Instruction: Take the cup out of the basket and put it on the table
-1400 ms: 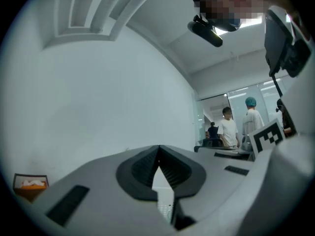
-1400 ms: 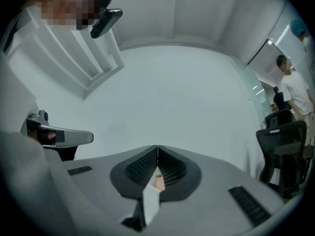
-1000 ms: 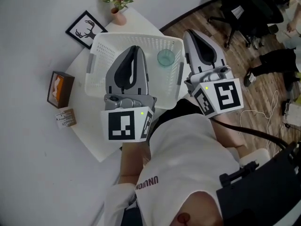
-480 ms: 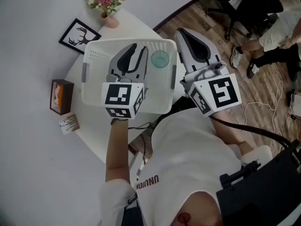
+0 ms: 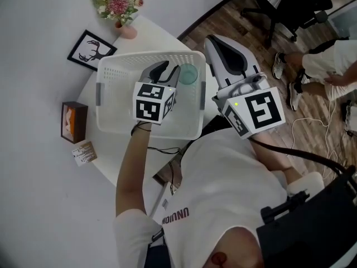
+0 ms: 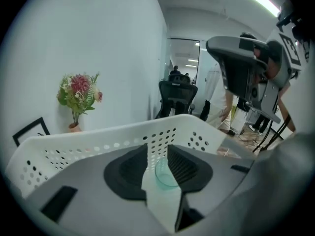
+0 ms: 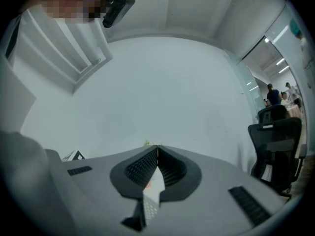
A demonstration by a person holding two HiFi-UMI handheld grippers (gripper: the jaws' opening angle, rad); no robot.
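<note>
Left claw (image 5: 169,67) dropped into basket (image 5: 144,55), jaws just spread, empty, before upright cup (image 5: 188,75), mouth up; right claw (image 5: 214,40) closed.

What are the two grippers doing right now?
Left gripper: jaws just opening, nothing between them; cup just ahead.
Right gripper: closed, empty.

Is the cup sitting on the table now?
No, the cup sits inside the white basket, close to one corner.

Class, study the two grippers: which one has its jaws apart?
The left gripper: its jaws have just been opening, empty, the cup just ahead; the right gripper has jaws that meet.
</note>
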